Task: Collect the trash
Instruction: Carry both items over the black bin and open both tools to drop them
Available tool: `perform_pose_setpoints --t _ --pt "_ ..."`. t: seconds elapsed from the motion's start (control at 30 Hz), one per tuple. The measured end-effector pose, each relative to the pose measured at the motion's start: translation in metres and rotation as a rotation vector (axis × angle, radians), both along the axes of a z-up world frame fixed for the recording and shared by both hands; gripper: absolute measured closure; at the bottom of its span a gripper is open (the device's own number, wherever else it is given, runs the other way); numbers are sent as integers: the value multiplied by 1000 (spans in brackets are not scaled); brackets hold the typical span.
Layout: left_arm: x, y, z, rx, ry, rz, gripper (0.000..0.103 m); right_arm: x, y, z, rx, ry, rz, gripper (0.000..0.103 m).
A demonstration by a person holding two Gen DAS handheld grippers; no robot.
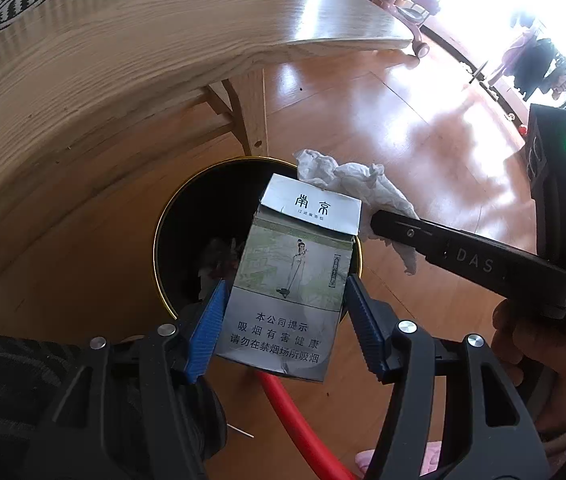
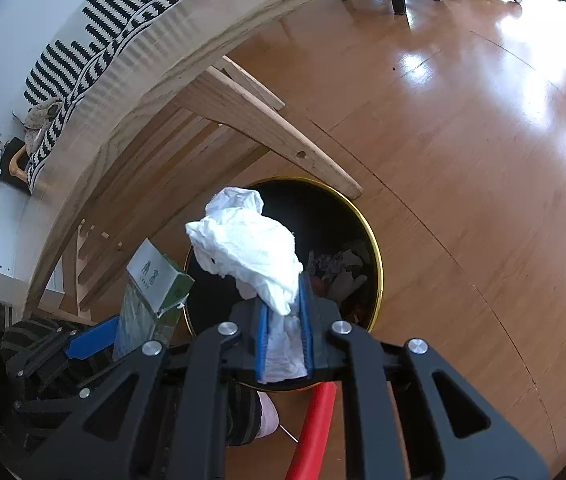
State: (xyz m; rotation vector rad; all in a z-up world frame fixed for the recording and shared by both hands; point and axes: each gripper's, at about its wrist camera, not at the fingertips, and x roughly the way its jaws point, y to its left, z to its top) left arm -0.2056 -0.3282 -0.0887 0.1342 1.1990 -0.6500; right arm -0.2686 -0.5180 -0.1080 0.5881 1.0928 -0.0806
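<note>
Cigarette pack (image 1: 287, 280) clamped between blue pads of left hand-held gripper (image 1: 285, 320), crumpled white tissue (image 2: 247, 248) pinched in right hand-held gripper (image 2: 283, 320), both held above black gold-rimmed trash bin (image 2: 377, 256) on wood floor (image 2: 463, 160) beside wooden counter (image 1: 103, 60).

Upright cigarette pack (image 1: 291, 280), crumpled white tissue (image 2: 247, 248), above black bin (image 2: 339, 216)

Both tools (image 1: 287, 312) (image 2: 283, 316) clamped, side by side
</note>
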Motion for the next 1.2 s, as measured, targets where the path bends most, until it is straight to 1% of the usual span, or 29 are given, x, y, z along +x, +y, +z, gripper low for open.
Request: perform_pose_setpoints --t 0.17,0.77,1.1,1.13,1.17,1.2 --pt "-2 1 2 7 -11 -3 44 0 -2 -1 3 -5 11 89" --pt "2 0 -1 21 8 -3 44 3 -6 -13 24 7 21 89" --pt "3 0 -4 27 12 1 44 6 -4 -13 11 19 15 89" --pt "3 0 -4 33 10 4 44 7 -5 -14 26 20 13 89" --pt "4 0 -6 40 15 6 43 8 -5 -16 53 25 9 85" --pt "5 -1 -9 61 27 13 41 9 -7 -17 74 34 0 60"
